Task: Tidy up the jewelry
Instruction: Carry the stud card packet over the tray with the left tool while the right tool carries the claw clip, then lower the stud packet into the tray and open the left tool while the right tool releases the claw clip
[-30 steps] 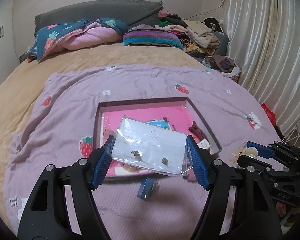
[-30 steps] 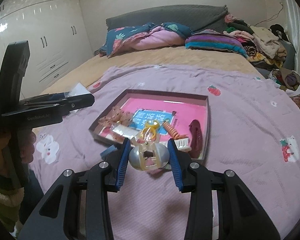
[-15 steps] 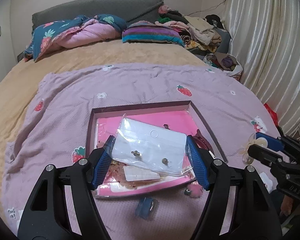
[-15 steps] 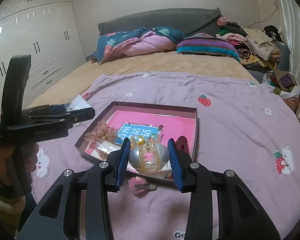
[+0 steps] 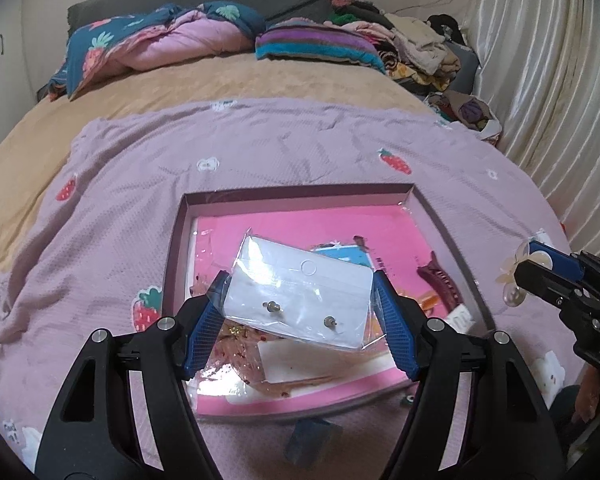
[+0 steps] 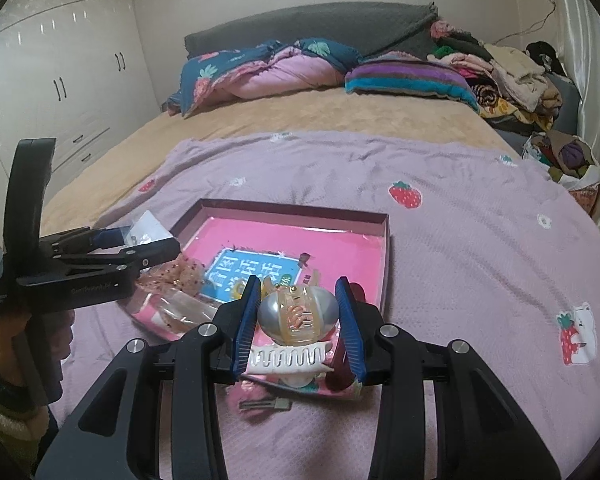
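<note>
My left gripper is shut on a clear bag holding a white earring card with two studs, held above the shallow box with its pink lining. My right gripper is shut on a pearly shell-shaped hair claw, hanging over the near edge of the same box. Inside the box lie a blue printed card, a white comb clip, a dark red claw clip and a bagged sequin bow. In the right wrist view, the left gripper shows from the side.
The box sits on a lilac strawberry-print blanket over a tan bed. A small blue item and a hairpin lie on the blanket just before the box. Pillows and clothes pile at the bed's far end; curtains hang right.
Both grippers have moved forward and down toward the box, each keeping its grip. The box now looms larger and lies right under the held items.
</note>
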